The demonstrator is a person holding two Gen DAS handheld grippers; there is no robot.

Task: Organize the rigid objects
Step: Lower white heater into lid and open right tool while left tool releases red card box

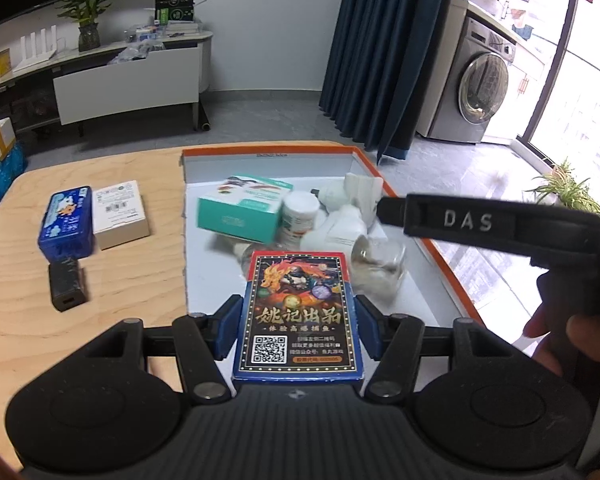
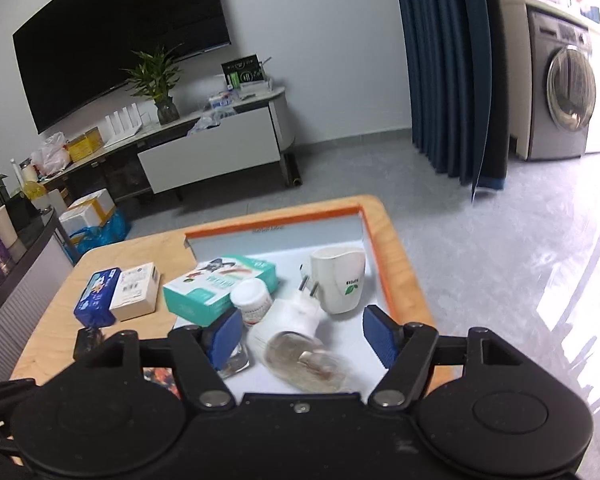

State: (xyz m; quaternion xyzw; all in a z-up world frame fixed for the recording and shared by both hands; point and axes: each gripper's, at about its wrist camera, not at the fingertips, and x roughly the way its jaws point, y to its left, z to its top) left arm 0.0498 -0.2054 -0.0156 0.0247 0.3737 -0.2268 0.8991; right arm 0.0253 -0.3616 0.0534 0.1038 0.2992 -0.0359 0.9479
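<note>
Card box gripped by the left gripper over the near end of the orange-rimmed tray.

Blue pads press both long sides of the card box, so the left gripper is closed on it; the right gripper hangs with jaws wide and empty above a glass bulb in the tray. Further into the tray lie a teal box, a white jar and a white plug unit, heaped and touching. Left of the tray, on the wooden table, a blue tin, a white box and a black block stand in a loose row. The step in hand appears to be carrying the card box out of the tray; the next move probably calls for swinging it left and setting it flat beside the row, clear of the black block.
</note>
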